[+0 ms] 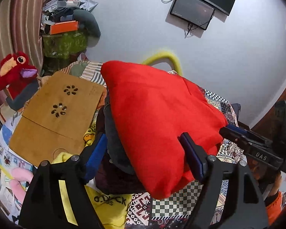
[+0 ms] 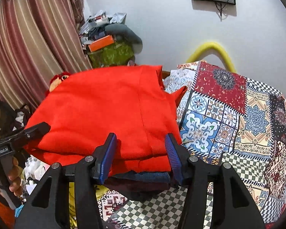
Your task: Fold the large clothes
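Folded red garment [image 1: 158, 118] atop a stack of darker clothes [image 2: 148, 179] on the patterned bedspread [image 2: 238, 114]. Left tool [image 1: 143, 150] and right tool [image 2: 141, 152] both released, pads straddling its near edge.

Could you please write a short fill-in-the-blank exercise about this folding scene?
1. The folded garment on top of the stack is ____.
2. Directly beneath it lies a ____ folded garment.
3. The plush toy beside the wooden board is shaped like a ____.

Missing words: red; blue; bird
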